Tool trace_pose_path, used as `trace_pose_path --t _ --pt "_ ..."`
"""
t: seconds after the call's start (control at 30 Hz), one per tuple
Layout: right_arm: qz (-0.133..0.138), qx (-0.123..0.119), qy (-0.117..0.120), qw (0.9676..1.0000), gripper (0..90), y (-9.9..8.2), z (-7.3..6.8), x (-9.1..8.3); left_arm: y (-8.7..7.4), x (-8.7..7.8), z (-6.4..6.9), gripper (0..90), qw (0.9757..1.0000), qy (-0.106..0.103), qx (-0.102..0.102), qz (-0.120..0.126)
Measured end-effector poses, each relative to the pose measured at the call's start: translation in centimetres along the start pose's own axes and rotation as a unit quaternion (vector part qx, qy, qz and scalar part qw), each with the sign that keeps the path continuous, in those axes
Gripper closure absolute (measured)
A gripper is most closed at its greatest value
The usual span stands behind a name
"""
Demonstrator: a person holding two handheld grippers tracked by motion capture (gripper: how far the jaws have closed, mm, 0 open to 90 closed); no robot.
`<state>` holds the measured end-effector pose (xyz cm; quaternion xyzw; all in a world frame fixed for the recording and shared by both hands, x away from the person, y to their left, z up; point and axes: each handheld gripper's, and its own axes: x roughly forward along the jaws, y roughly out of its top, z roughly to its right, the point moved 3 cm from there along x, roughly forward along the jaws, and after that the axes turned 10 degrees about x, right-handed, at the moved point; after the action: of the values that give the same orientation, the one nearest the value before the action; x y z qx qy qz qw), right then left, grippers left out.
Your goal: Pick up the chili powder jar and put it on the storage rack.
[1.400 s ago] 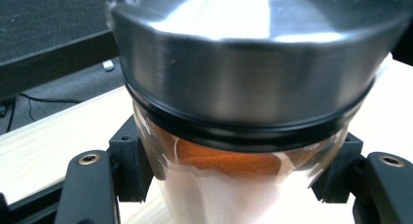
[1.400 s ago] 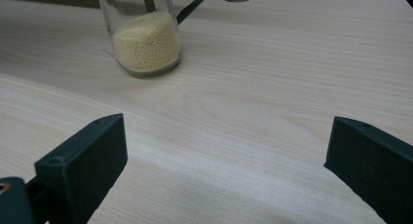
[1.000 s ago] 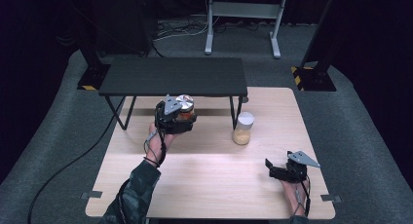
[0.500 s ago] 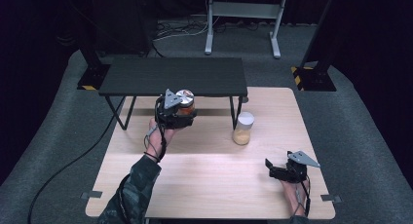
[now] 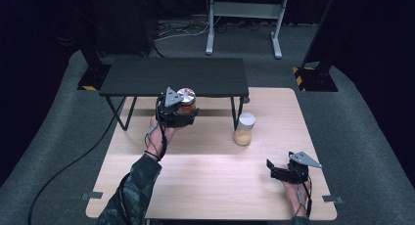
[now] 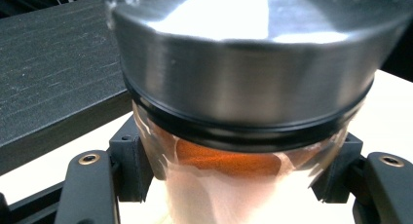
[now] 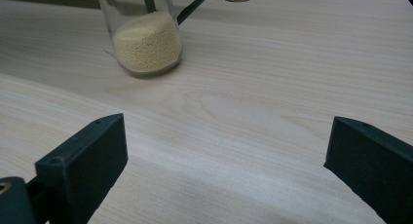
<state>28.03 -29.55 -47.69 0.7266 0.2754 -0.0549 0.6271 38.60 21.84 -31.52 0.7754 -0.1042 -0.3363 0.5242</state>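
Left gripper point(image 5: 180, 113) clamped on the jar point(image 5: 186, 101) of orange powder, held just before the black shelf point(image 5: 147, 76); right gripper point(image 5: 286, 170) spread, empty, on the table point(image 5: 205, 176); judged next: set jar upon shelf.

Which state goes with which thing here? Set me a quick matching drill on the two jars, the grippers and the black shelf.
Things:
1. silver-lidded jar
2. white-lidded jar
3. right gripper
4. black shelf

States:
A. jaws open, nothing between them
B. stands on the table, holds yellow grains
C. raised on legs at the table's far edge
D. clamped in the left gripper

Pairs: 1-D, 2-B, 3-A, 4-C
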Motion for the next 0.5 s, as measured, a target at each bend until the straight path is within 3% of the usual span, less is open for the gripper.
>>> trace_pose_path --t 0.5 --pt "0.000 0.000 0.000 1.0000 0.1 0.0 0.0 0.0 1.3 -0.1 -0.6 31.4 1.0000 0.001 0.001 0.007"
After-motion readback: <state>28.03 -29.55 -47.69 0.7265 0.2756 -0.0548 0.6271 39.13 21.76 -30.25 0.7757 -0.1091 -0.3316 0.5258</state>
